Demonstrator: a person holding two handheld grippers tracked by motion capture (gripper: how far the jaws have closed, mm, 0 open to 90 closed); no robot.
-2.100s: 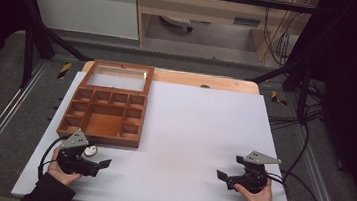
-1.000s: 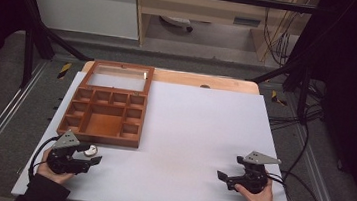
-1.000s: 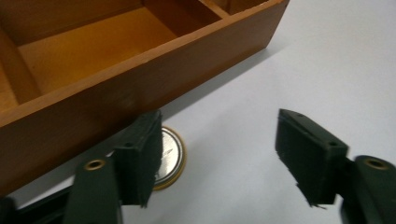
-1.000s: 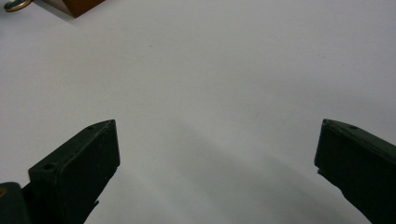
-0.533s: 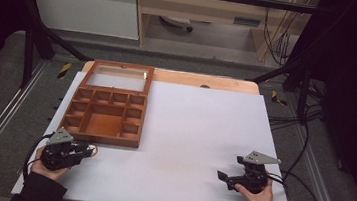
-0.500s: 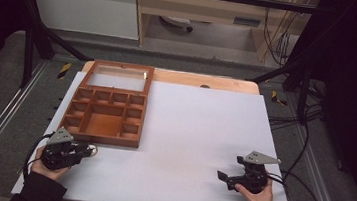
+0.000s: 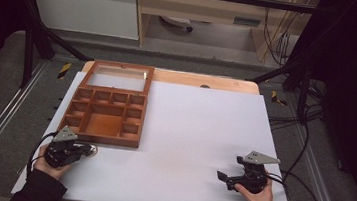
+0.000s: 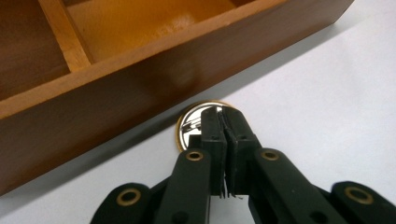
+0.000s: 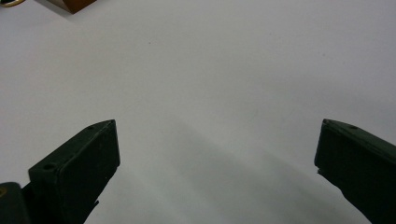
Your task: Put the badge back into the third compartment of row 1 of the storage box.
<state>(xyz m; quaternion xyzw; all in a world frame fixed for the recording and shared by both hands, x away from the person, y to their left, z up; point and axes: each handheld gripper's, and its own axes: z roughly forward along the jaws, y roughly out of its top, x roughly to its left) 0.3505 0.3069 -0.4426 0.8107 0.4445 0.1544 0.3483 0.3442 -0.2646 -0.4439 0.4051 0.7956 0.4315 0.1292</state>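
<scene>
Nudged toward wooden tray (image 7: 106, 114), left gripper (image 8: 225, 135) just clamped on round gold-rimmed piece (image 8: 192, 122); next, lifting over tray wall.

We see the wooden tray (image 7: 105, 118) at the far left of the white table (image 7: 198, 133). The left gripper (image 7: 78, 150), near left, points at a small round object (image 7: 92, 149) just beside the tray's near wall. The right gripper (image 7: 222, 178) rests near right, well apart.
</scene>
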